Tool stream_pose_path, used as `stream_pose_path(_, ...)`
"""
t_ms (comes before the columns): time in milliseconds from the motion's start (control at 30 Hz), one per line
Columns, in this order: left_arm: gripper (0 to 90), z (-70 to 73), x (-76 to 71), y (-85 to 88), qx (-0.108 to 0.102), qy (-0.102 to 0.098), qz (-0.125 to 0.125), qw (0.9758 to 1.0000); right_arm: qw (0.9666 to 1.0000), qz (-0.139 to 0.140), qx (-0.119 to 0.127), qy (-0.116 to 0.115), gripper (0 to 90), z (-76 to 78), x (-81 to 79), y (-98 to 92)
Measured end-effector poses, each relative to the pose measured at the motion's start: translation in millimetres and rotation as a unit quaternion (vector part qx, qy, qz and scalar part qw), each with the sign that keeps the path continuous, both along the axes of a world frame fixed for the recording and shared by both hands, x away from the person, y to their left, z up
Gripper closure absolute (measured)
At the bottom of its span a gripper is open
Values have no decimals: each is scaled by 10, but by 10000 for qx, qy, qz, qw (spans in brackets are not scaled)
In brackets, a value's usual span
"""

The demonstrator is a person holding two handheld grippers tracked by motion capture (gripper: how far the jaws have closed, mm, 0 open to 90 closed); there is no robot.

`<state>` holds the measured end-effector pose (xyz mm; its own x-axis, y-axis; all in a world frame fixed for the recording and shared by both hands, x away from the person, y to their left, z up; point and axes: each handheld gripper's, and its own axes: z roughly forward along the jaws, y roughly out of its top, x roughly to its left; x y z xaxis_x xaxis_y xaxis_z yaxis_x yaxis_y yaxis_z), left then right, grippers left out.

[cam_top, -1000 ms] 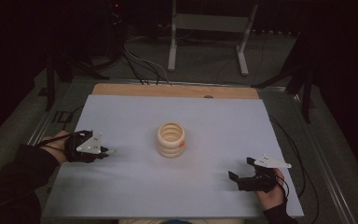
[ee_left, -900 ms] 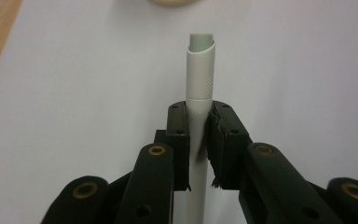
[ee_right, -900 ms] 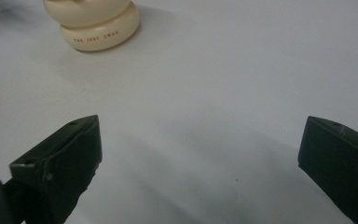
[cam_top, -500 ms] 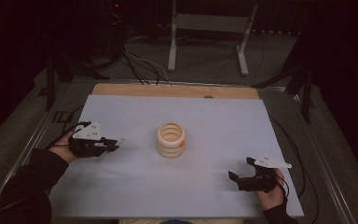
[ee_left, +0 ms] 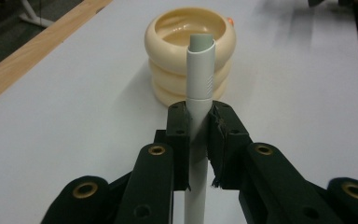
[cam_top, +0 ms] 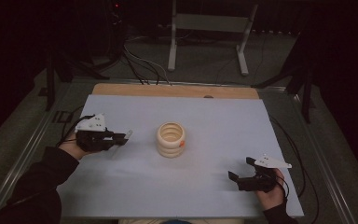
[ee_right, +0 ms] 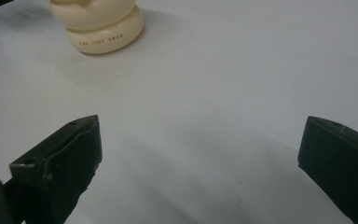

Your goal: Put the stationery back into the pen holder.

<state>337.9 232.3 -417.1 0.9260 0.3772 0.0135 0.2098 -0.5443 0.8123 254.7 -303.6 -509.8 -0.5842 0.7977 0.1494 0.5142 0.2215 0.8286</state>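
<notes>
High view shows my bench (cam_top: 121,196) as a pale sheet with a wooden strip along its far edge (cam_top: 175,90), and open surface on every side of the cream ringed holder (cam_top: 171,139) standing near the middle. My left gripper (cam_top: 121,138) sits left of the holder, well inside the bench's left edge, its jaws clamped tight on a white pen (ee_left: 199,84). In the left gripper view the pen runs out between the jaws and its grey tip points at the holder's open mouth (ee_left: 186,28), near it but apart. My left hand is held level, aimed at the holder. My right gripper (cam_top: 243,173) rests near the front right corner, jaws spread wide with nothing between them, well apart from the holder.
</notes>
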Motion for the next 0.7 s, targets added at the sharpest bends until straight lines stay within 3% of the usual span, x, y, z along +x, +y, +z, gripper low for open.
stream_pose_path(467, 797, 145, 111, -153, -584, -28, 89, 9982, 10000, 9, 34, -8, 0, 2, -1, -4)
stream_pose_path(700, 798, 254, 137, -277, -902, -249, 115, 9955, 10000, 12, 59, -15, 0, 2, 2, -10)
